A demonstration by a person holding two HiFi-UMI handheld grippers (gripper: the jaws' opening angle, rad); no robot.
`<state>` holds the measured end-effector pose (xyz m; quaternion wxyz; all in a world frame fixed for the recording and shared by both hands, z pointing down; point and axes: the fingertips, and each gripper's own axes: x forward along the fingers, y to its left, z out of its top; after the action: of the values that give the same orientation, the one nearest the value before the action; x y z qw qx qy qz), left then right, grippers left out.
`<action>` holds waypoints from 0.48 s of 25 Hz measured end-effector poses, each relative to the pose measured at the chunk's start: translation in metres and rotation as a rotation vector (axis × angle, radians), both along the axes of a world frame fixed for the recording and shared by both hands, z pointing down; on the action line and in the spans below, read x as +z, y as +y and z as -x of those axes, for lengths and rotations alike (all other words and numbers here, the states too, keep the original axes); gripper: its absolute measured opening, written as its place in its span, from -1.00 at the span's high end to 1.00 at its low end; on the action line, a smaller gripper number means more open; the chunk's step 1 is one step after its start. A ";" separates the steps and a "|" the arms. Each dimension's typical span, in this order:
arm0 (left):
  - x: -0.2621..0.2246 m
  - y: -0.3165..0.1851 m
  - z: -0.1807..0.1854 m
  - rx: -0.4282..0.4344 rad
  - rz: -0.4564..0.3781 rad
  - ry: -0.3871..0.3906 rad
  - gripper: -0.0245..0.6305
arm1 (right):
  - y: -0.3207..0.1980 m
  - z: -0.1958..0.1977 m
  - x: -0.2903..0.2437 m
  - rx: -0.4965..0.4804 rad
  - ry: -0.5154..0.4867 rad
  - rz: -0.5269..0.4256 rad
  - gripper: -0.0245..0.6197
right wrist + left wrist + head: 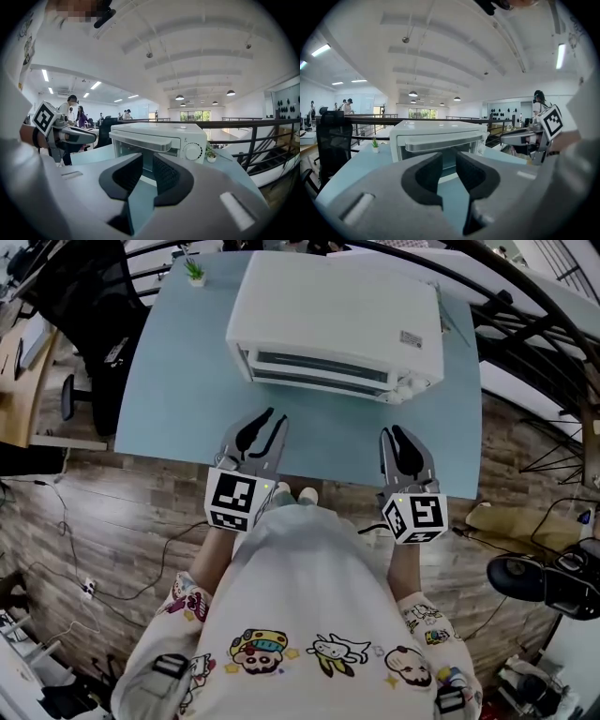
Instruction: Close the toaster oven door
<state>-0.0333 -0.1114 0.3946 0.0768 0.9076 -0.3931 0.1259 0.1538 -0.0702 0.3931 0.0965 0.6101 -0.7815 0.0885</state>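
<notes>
Head view looks steeply down on a white toaster oven standing at the far side of a pale blue table, with a small green potted plant at the table's far left corner and a black office chair left of it. The left gripper and the right gripper hover over the table's near edge, well apart from the oven and from each other, each carrying a cube with square markers. From above the oven's front is foreshortened. The two gripper views face it squarely and show its glass door upright against the body, a silver bar handle across the top. Only the right gripper view shows the round white dial clearly, to the right of the door. Left gripper view shows that gripper's dark pads parted by a narrow gap, with nothing between them. Right gripper view shows the same of its own gripper, empty with a slim gap. Each gripper view also catches the other gripper off to its side.
</notes>
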 end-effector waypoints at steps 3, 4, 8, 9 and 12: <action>0.006 0.007 -0.003 0.015 0.017 0.004 0.67 | 0.005 -0.001 0.001 0.004 -0.006 0.007 0.70; 0.008 0.009 -0.004 0.019 0.022 0.007 0.68 | 0.007 -0.002 0.001 0.007 -0.007 0.008 0.71; 0.016 0.016 -0.007 0.033 0.043 0.019 0.73 | 0.013 -0.005 0.004 0.014 -0.019 0.008 0.78; 0.017 0.018 -0.008 0.035 0.046 0.021 0.77 | 0.014 -0.005 0.004 0.013 -0.021 0.008 0.79; 0.019 0.022 -0.008 0.030 0.051 0.030 0.85 | 0.018 -0.006 0.004 0.015 -0.035 0.003 0.88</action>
<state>-0.0255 -0.0895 0.4133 0.1041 0.9129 -0.3750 0.1232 0.1603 -0.0518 0.3970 0.0829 0.6140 -0.7784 0.1011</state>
